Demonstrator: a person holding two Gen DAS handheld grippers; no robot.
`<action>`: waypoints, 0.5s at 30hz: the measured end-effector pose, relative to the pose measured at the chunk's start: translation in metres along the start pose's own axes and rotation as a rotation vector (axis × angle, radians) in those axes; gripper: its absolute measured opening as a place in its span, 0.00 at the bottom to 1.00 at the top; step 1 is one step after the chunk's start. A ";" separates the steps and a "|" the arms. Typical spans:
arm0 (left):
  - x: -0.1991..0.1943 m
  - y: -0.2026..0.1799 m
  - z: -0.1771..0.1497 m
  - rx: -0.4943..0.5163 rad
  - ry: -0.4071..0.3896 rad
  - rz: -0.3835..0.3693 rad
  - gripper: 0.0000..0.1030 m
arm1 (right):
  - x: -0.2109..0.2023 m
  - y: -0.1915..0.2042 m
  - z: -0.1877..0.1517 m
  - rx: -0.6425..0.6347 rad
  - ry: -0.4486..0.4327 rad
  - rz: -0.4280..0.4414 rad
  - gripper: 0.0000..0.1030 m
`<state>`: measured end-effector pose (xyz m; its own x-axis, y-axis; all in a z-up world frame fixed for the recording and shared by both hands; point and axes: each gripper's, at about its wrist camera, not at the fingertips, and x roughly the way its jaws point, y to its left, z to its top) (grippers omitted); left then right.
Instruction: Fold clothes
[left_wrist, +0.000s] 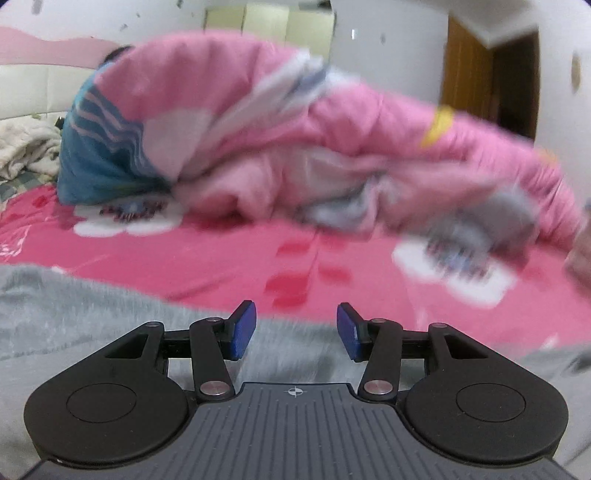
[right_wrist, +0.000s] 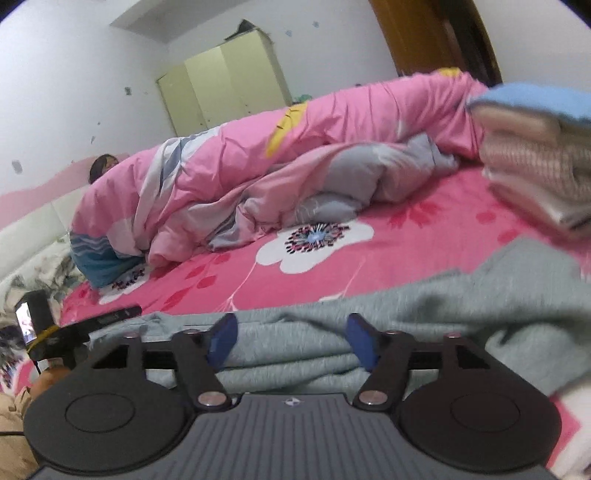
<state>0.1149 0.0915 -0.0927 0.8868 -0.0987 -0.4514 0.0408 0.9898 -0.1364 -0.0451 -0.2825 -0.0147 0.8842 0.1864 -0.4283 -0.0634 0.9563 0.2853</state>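
A grey garment (left_wrist: 74, 314) lies on the pink flowered bed sheet (left_wrist: 221, 258), right under my left gripper (left_wrist: 295, 330). The left gripper is open and empty, its blue fingertips (left_wrist: 242, 330) just above the cloth. In the right wrist view the same grey garment (right_wrist: 406, 325) lies rumpled with folds beneath my right gripper (right_wrist: 291, 343). The right gripper is open and empty, its blue fingertips (right_wrist: 221, 343) just over the garment's far edge. The other gripper (right_wrist: 55, 332) shows at the left edge of that view.
A bunched pink quilt (right_wrist: 240, 166) lies across the far side of the bed (right_wrist: 424, 229). A stack of folded clothes (right_wrist: 535, 155) sits at the right. A cream wardrobe (right_wrist: 221, 81) and a wooden door (left_wrist: 469, 74) stand behind. A person (right_wrist: 101, 166) lies behind the quilt.
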 end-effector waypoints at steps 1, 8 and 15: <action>0.006 0.003 -0.004 -0.015 0.026 -0.001 0.47 | 0.003 0.000 0.002 -0.030 0.005 -0.016 0.69; 0.016 0.024 -0.008 -0.126 0.057 -0.052 0.47 | 0.055 0.001 0.021 -0.266 0.120 -0.131 0.69; 0.017 0.021 -0.010 -0.118 0.054 -0.048 0.47 | 0.113 -0.015 0.023 -0.276 0.318 -0.124 0.08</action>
<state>0.1264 0.1098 -0.1118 0.8589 -0.1546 -0.4883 0.0254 0.9651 -0.2608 0.0659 -0.2809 -0.0478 0.7092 0.0852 -0.6998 -0.1251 0.9921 -0.0060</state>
